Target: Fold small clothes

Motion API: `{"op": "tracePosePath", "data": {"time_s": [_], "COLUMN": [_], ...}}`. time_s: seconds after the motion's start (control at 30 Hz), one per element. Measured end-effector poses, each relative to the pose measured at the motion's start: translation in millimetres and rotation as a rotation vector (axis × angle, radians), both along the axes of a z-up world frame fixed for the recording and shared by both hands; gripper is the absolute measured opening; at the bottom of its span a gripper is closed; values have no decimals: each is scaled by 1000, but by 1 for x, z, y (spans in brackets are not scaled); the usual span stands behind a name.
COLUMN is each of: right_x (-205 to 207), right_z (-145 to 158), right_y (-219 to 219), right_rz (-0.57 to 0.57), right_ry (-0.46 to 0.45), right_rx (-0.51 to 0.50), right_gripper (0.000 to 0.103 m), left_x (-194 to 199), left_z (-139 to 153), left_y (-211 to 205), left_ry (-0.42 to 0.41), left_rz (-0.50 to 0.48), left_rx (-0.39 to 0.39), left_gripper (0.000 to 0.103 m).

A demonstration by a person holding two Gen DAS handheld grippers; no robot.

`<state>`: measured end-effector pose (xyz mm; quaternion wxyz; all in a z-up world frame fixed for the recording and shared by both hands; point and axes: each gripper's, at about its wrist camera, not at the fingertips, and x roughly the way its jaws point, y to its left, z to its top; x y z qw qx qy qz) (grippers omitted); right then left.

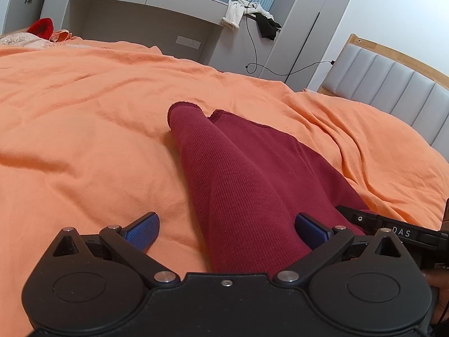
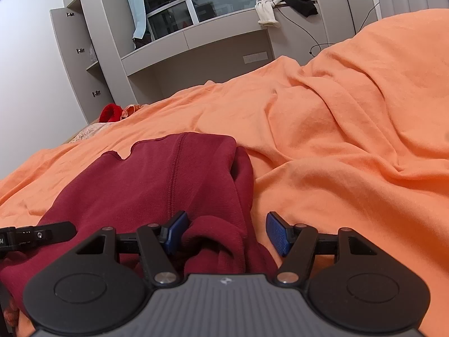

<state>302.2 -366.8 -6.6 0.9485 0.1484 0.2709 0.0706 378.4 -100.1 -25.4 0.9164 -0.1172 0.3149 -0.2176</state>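
Note:
A dark red knit garment [image 1: 247,174] lies on the orange bed sheet [image 1: 84,129], one folded edge reaching away from me. My left gripper [image 1: 227,229] is open, its blue pads on either side of the garment's near end, low over the cloth. In the right wrist view the same garment [image 2: 157,179] lies bunched at the left and centre. My right gripper [image 2: 227,231] is open, with a fold of the cloth between its pads. The right gripper's body [image 1: 393,230] shows at the left view's right edge. The left gripper's body [image 2: 33,236] shows at the right view's left edge.
A red item [image 1: 42,28] and patterned cloth lie at the bed's far corner. A grey padded headboard [image 1: 393,84] stands at the right. Grey cabinets [image 2: 196,42] with draped white and black clothes [image 1: 252,16] and dangling cables stand behind the bed.

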Motion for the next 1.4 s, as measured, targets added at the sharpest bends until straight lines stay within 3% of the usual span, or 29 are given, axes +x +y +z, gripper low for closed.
{"op": "tracePosePath", "data": {"time_s": [0.3, 0.43, 0.7, 1.2, 1.3, 1.37, 1.4], "right_x": [0, 0, 0, -5, -5, -5, -5], "right_z": [0, 2, 5, 16, 16, 16, 16], "right_y": [0, 3, 6, 23, 25, 25, 26], "right_rz": [0, 17, 22, 34, 34, 33, 32], "right_ry": [-1, -8, -14, -26, -27, -29, -33], "right_rx": [-1, -2, -26, -102, -111, -114, -113], "right_gripper": [67, 53, 45, 36, 36, 34, 32], "left_x": [0, 1, 10, 28, 30, 30, 29], "left_z": [0, 0, 6, 7, 8, 9, 10], "left_y": [0, -2, -13, -5, -7, -7, -8], "left_ry": [0, 6, 59, 140, 150, 154, 155], "left_rz": [0, 1, 7, -117, -127, -131, -139], "left_rx": [1, 6, 34, 48, 49, 39, 23], "left_gripper": [103, 103, 102, 102, 99, 90, 74]}}
